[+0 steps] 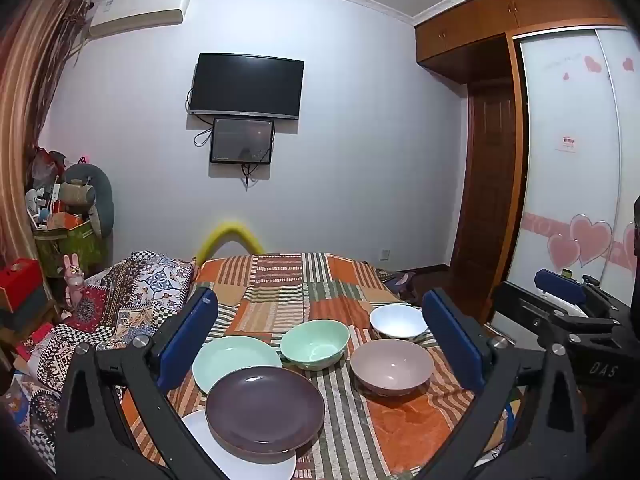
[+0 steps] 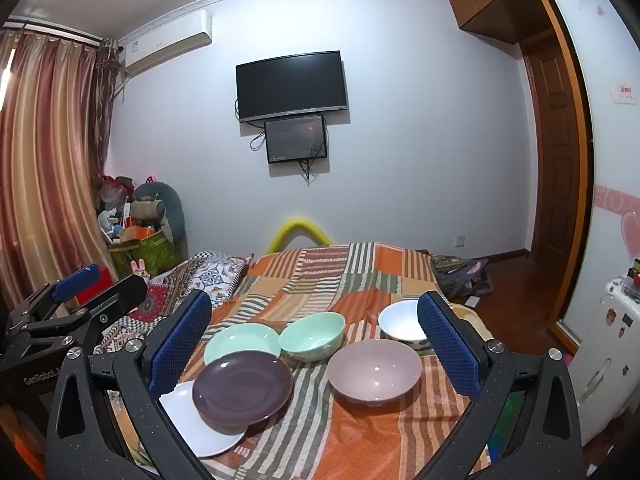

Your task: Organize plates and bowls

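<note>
On the striped orange bedspread [image 1: 416,420] lie three plates and three bowls. A purple plate [image 1: 264,410] rests partly on a white plate [image 1: 240,462], with a mint plate [image 1: 234,358] behind them. A mint bowl [image 1: 314,344], a white bowl [image 1: 398,322] and a mauve bowl [image 1: 392,366] stand to the right. The same crockery shows in the right wrist view: purple plate [image 2: 242,388], white plate [image 2: 196,424], mint plate [image 2: 240,342], mint bowl [image 2: 312,336], white bowl [image 2: 400,324], mauve bowl [image 2: 374,372]. My left gripper [image 1: 320,340] and right gripper [image 2: 316,340] hover open before them, holding nothing.
A patterned quilt [image 1: 132,292] is bunched at the bed's left. Boxes and toys [image 1: 68,220] pile in the left corner. A wardrobe [image 1: 568,160] stands right, and a small white fridge [image 2: 604,360] sits near the bed's right side. Each gripper shows at the other view's edge.
</note>
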`<state>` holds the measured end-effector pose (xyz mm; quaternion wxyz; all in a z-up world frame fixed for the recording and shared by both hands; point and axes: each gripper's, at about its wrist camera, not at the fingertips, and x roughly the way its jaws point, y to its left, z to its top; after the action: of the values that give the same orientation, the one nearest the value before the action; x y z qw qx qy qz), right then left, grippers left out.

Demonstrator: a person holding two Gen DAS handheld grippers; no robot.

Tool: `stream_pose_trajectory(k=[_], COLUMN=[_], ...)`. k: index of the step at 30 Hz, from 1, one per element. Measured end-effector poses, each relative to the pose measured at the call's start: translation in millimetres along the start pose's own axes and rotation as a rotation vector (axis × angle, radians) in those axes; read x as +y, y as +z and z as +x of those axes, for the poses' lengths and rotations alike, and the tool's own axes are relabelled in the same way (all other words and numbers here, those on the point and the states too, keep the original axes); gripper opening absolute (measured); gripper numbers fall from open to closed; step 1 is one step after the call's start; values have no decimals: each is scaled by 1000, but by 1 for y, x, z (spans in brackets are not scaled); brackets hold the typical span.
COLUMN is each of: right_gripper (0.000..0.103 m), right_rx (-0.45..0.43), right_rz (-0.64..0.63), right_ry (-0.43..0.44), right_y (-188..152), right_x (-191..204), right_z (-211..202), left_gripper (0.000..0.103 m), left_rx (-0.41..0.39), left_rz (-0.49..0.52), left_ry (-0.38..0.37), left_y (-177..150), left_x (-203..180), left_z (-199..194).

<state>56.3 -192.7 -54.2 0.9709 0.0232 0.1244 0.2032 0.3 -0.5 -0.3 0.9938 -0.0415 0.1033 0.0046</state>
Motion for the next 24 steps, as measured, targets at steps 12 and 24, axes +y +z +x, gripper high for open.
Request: stream_pose_trajectory(k=[12,24], right_gripper=[103,103], right_rx=[0,0], right_rz=[-1,-1], right_ry=[1,1], right_y=[0,0], right_x=[1,1], right_z=[0,0], left_gripper=[103,103], left_rx=[-3,0], left_rz=[3,3], left_ry=[2,1], left_y=[1,0], left_x=[0,-2], left_z=[-3,2])
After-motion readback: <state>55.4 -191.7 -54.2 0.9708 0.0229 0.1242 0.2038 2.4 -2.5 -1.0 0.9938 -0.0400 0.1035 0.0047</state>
